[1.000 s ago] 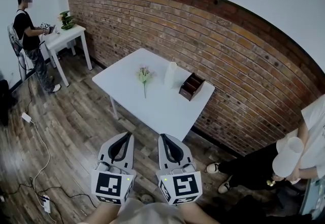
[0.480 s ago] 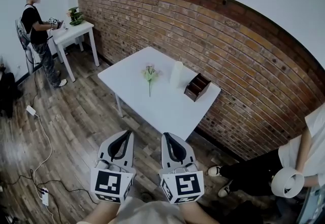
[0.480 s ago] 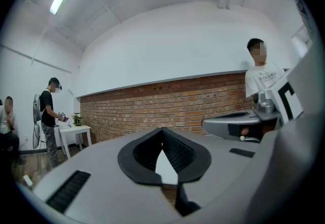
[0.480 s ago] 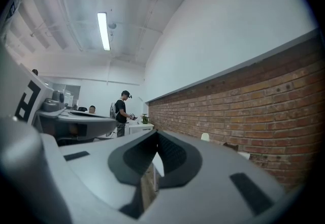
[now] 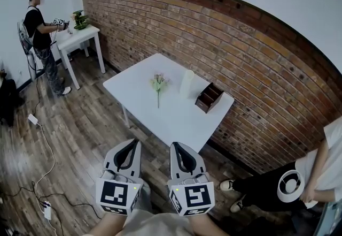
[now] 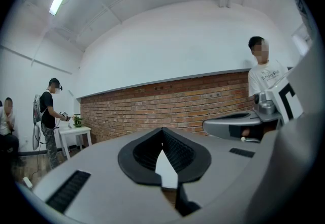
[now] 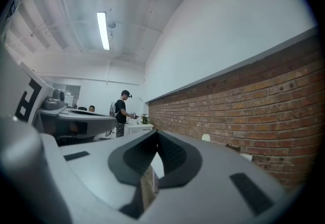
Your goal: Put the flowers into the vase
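Observation:
A small bunch of pale flowers [image 5: 158, 84] lies on the white table [image 5: 160, 117] by the brick wall, stem toward me. A white vase [image 5: 187, 84] stands upright just right of it. Both grippers hang side by side over the wooden floor, well short of the table's near corner. My left gripper [image 5: 132, 142] has its jaws together with nothing in them, as the left gripper view [image 6: 162, 131] also shows. The right gripper [image 5: 176, 145] is likewise shut and empty [image 7: 156, 134].
A brown wooden organizer [image 5: 208, 97] sits on the table right of the vase. A person [image 5: 40, 26] stands at a small white side table [image 5: 80, 37] at the back left. Another person [image 5: 315, 176] is at the right edge. Cables [image 5: 40, 149] trail over the floor at left.
The table with flowers and vase has slid slightly right and lower in the head view. The person at the right has shifted. Both grippers stay shut and side by side.

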Tool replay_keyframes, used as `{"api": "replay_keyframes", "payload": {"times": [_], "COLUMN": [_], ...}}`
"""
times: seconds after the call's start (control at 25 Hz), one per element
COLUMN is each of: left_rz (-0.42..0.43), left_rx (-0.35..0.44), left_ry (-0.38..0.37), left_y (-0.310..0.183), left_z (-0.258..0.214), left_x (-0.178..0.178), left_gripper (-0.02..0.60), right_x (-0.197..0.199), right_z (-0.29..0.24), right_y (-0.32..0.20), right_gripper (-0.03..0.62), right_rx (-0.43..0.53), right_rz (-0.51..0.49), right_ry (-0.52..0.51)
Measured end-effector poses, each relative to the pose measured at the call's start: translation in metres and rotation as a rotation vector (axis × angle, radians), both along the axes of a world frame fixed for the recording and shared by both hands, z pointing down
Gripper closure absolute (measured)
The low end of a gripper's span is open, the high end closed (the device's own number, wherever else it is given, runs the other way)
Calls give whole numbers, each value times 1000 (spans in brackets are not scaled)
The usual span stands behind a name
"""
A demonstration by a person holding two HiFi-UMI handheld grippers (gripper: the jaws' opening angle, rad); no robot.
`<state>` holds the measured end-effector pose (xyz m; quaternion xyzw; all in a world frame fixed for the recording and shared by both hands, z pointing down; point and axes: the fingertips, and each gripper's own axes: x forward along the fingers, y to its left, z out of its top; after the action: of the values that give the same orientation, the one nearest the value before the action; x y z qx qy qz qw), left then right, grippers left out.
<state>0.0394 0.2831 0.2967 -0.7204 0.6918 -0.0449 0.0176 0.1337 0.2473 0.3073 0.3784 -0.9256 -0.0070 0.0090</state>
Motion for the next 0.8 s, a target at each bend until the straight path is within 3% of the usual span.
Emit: {"api": "replay_keyframes", "payload": {"times": [0.4,0.8], "left_rz": [30,86], "left_rx": [2,-30], "left_ry": [23,38], "left_y": [-63,-157], "left_z": [13,21], "left_x": [-32,-91], "left_gripper": [574,574], "right_x": [-31,-86], "right_z": [10,13], "right_y": [-53,-139], "right_gripper": [588,588], "right_rx": [14,-7], "right_rz": [23,85], "right_ry": [17,34]}}
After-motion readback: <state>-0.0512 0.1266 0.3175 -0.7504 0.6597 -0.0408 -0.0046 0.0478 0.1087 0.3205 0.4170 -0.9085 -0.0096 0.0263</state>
